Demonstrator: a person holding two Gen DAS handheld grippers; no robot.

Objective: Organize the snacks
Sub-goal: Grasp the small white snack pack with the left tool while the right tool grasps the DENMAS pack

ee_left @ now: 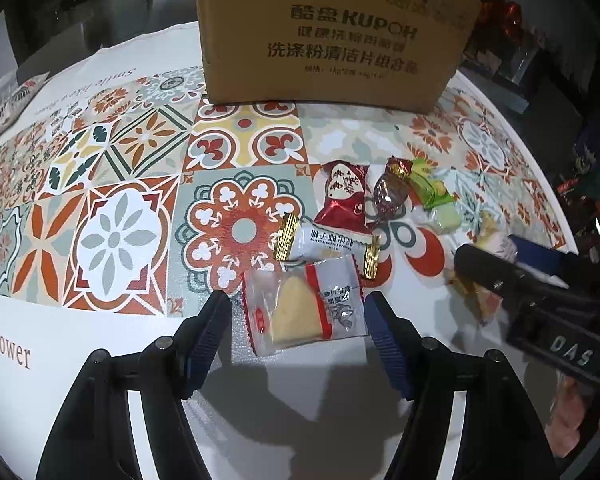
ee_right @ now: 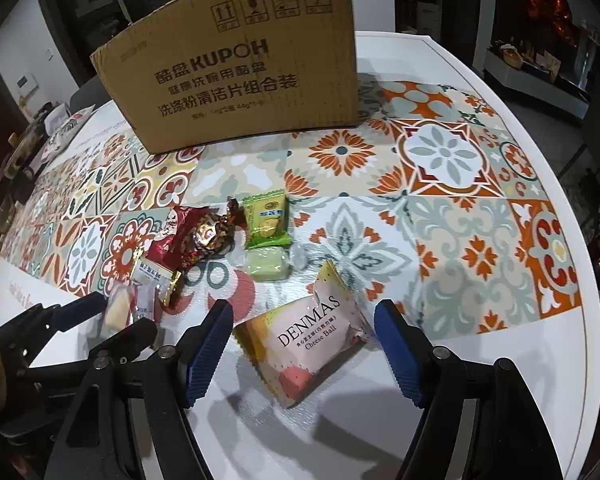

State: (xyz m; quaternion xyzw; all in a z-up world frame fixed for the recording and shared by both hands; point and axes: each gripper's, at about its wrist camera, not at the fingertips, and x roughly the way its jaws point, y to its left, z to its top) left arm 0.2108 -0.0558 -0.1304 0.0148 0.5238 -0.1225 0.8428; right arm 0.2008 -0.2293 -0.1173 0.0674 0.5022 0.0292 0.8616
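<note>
I am counting seven wrapped snacks, perhaps more, on my desk (ee_right: 500,320). My left tongs (ee_left: 296,312) are straddling the clear cake packet (ee_left: 306,304), my right tongs (ee_right: 304,336) the cheese ball packet (ee_right: 304,344), both unclamped. One cardboard box (ee_right: 236,80) is standing behind.

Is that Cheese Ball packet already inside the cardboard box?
No, the Cheese Ball packet lies on the table between the open right gripper fingers, well short of the cardboard box.

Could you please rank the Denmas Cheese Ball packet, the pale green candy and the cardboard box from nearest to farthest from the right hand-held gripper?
1. Denmas Cheese Ball packet, between the open jaws.
2. Pale green candy, just beyond it.
3. Cardboard box, at the table's far side.
</note>
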